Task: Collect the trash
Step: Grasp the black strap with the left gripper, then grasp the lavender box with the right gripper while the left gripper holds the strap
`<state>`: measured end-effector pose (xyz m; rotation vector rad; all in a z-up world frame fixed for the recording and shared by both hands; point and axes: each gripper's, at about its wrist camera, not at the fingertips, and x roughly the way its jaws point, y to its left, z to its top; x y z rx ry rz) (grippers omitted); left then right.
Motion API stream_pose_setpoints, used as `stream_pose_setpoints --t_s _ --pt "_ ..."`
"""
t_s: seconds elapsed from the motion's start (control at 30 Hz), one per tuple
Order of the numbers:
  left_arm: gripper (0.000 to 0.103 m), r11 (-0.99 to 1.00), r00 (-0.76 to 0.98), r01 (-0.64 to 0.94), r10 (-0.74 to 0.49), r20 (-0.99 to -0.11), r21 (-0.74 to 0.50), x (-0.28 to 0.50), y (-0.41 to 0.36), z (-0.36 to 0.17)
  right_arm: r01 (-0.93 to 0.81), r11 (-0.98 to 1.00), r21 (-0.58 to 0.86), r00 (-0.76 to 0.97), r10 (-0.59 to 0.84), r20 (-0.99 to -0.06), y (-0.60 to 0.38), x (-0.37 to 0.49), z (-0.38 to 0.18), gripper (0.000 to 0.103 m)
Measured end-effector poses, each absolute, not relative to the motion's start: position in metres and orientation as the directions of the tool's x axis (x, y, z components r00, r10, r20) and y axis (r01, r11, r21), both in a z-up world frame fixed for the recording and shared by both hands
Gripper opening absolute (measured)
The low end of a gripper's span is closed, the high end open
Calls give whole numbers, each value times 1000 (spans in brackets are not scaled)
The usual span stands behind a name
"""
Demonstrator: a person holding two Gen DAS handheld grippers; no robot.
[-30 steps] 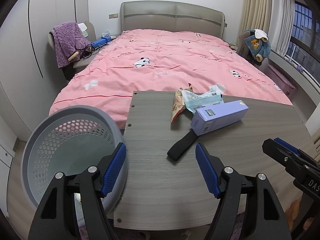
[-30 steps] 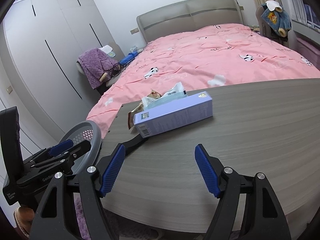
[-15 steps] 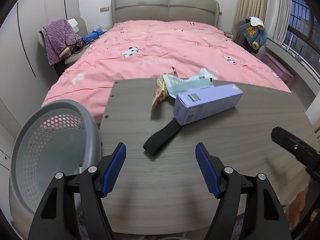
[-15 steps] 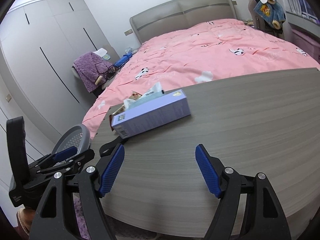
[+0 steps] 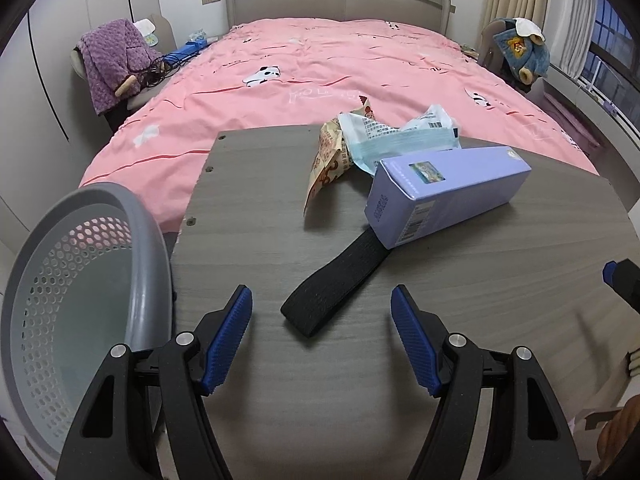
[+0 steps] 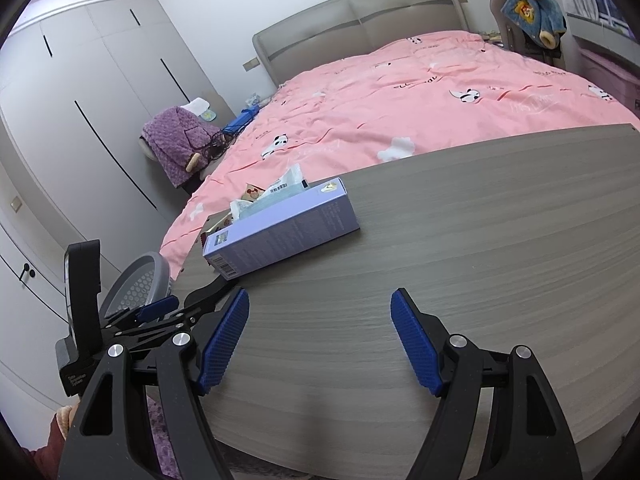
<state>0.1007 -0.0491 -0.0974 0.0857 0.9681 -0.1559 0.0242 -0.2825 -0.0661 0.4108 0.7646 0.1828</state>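
A black elastic band (image 5: 336, 288) lies on the grey wooden table (image 5: 280, 208), one end under a purple carton (image 5: 448, 192). Behind the carton lie a snack wrapper (image 5: 326, 162) and a white-and-teal plastic packet (image 5: 400, 138). My left gripper (image 5: 322, 334) is open and empty, just short of the band's near end. My right gripper (image 6: 320, 338) is open and empty over bare table, to the right of the carton (image 6: 280, 226). The left gripper also shows in the right wrist view (image 6: 158, 308).
A grey perforated waste basket (image 5: 80, 280) stands off the table's left edge, also in the right wrist view (image 6: 138, 284). A bed with a pink duvet (image 5: 320, 64) lies behind the table. A chair with purple cloth (image 5: 112, 60) stands at the left, wardrobes (image 6: 80, 100) behind.
My left gripper has moved forward and right toward the black band, the basket sliding to the view's left. My right gripper has shifted right, away from the carton. Both stay open.
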Motion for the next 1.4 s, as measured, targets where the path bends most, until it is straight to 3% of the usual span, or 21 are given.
stream_pose_setpoints --t_s 0.23,0.33,0.4,0.43,0.5,0.53,0.77,1.03,1.4 --pt "67 984 562 180 -102 -821 2 113 -50 -101 -14 907 421 709 306 -635 -286 29 -65 72" --pt "54 982 558 189 -98 -824 11 115 -50 -103 -16 908 418 708 305 -636 -286 31 -66 72" --pt "40 981 549 192 -99 -830 10 116 -50 -105 -19 910 415 707 306 -637 -286 33 -65 72" --pt "38 981 555 191 -93 -827 17 114 -51 -105 -22 911 413 706 306 -638 -286 34 -65 72" --pt "21 980 552 198 -104 -827 9 113 -51 -104 -36 914 404 704 310 -639 -286 39 -63 72" --pt "19 980 549 200 -108 -829 5 113 -51 -104 -46 916 397 704 312 -638 -286 41 -62 72" --pt "16 983 546 183 -103 -832 -2 108 -49 -103 -168 927 335 695 353 -626 -287 67 -50 75" --pt "16 987 563 159 -79 -823 13 95 -44 -94 -305 919 251 626 392 -674 -279 114 -57 76" --pt "16 994 626 106 -62 -777 6 75 -27 -54 -436 867 243 560 472 -681 -268 162 -63 80"
